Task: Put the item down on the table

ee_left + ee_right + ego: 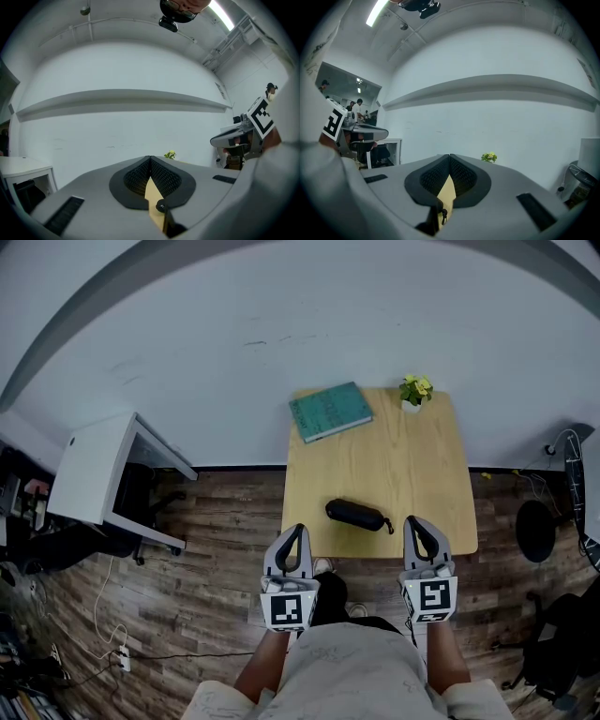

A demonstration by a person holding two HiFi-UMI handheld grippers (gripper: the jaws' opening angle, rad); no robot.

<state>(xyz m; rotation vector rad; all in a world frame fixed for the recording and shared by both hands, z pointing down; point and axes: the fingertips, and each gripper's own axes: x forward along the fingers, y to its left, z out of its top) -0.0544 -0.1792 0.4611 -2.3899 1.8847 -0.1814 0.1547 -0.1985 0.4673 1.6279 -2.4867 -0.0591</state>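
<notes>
The black case lies on the table near its front edge, apart from the left gripper and the right gripper, both with jaws closed on nothing, so the put-down looks done and the next move calls only for keeping clear.

I'm working in what looks like an office or lab: a wooden table stands against a white wall on a plank floor, with a white desk and black chair at the left. Cables trail to a power strip, and far left, people stand under ceiling lights.
</notes>
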